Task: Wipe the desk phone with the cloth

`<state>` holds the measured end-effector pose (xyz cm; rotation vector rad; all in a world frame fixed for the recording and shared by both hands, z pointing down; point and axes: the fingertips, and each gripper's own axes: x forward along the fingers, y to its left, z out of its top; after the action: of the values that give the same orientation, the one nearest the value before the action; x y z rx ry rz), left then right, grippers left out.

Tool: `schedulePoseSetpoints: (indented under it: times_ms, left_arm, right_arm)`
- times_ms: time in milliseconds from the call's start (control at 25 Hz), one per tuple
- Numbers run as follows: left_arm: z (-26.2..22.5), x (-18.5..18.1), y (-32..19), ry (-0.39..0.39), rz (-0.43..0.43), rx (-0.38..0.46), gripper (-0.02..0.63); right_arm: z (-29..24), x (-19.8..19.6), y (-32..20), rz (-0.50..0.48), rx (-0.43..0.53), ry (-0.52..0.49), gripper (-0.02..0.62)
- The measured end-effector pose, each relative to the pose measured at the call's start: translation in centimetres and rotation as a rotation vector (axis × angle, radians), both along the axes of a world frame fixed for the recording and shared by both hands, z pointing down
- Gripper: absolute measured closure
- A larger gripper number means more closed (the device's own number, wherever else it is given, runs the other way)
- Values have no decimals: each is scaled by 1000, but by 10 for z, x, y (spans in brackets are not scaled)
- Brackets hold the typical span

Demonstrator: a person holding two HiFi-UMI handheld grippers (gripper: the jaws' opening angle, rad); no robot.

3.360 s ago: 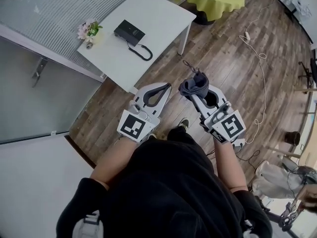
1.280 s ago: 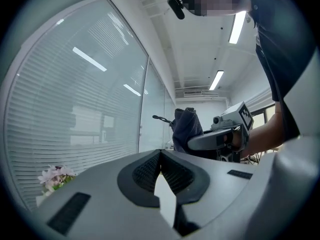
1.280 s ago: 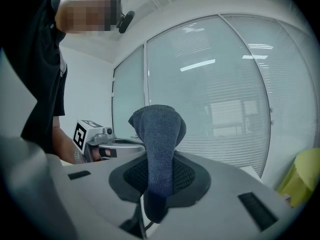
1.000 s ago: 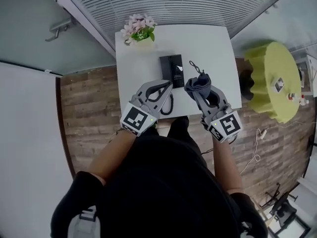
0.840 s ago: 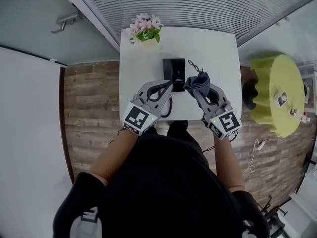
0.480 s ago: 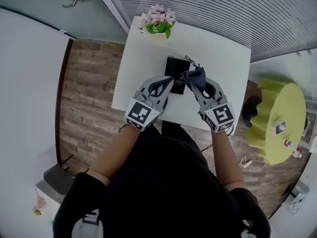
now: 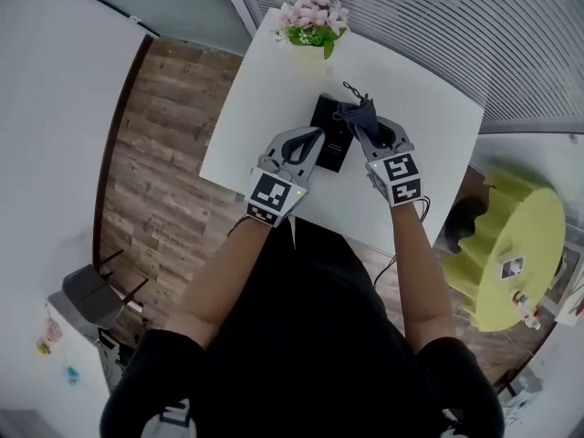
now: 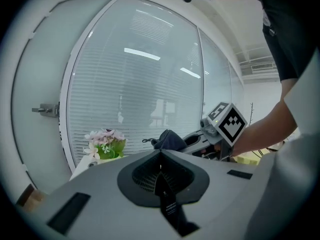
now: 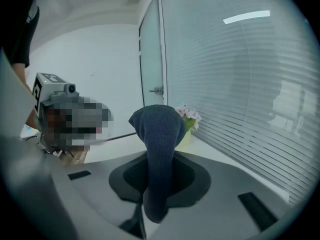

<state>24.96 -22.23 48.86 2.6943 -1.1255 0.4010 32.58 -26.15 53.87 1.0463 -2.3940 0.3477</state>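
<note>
Grey-blue cloth (image 9: 159, 134) is clamped between the jaws of the right tool (image 7: 362, 124), in the upper middle of the head view. The left tool (image 7: 313, 138) has its jaws pressed together with nothing between them. Both tips are over the black desk phone (image 7: 330, 144), which lies mid-frame on the white counter (image 7: 429, 108), below the flowers (image 7: 313, 18) at the top edge of the counter.

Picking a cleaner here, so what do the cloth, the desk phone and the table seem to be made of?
Cloth: dark blue-grey fabric, fuzzy nap, perhaps microfibre.
Desk phone: black, smooth casing, probably plastic.
Table: white, flat, even top, laminate or paint; cannot tell which.
</note>
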Motion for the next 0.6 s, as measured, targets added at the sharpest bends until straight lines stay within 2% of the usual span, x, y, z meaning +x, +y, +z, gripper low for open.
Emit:
schedulePoseSetpoints:
  times_ms: [120, 240, 360, 600]
  left_arm:
    - [13, 6, -2, -10, -1, -7, 597]
    - [20, 7, -5, -3, -6, -12, 597]
    - [27, 4, -10, 10, -23, -16, 597]
    - [50, 2, -13, 12, -29, -50, 597]
  right_arm:
    - [25, -2, -9, -24, -47, 81, 518]
    - [47, -6, -22, -56, -81, 205, 518]
    - [62, -11, -34, -89, -87, 317, 518]
    - [80, -16, -36, -109, -60, 461, 518]
